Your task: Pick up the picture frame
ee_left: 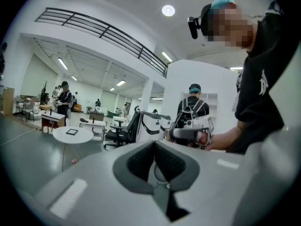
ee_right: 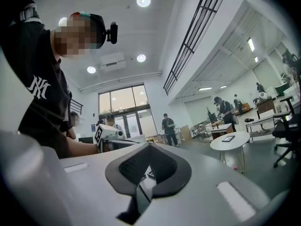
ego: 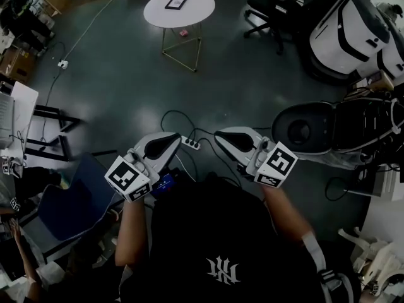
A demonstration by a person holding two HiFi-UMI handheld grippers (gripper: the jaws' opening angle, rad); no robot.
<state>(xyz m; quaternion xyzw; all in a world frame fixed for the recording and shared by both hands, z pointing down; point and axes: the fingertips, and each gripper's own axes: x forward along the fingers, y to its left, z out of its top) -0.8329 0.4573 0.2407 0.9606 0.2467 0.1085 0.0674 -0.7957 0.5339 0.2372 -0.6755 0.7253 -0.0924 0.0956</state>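
Observation:
The picture frame is a small dark rectangle lying flat on a round white table far ahead of me. It also shows in the left gripper view as the frame on the table, and in the right gripper view as the frame on the table. My left gripper and right gripper are held side by side close to my chest, well short of the table. Both are shut with nothing between their jaws, as seen at the left gripper and the right gripper.
A power strip with cables lies on the dark floor just ahead of the grippers. A blue chair stands at my left, black office chairs and a large white machine at the far right. Other people stand beyond the table.

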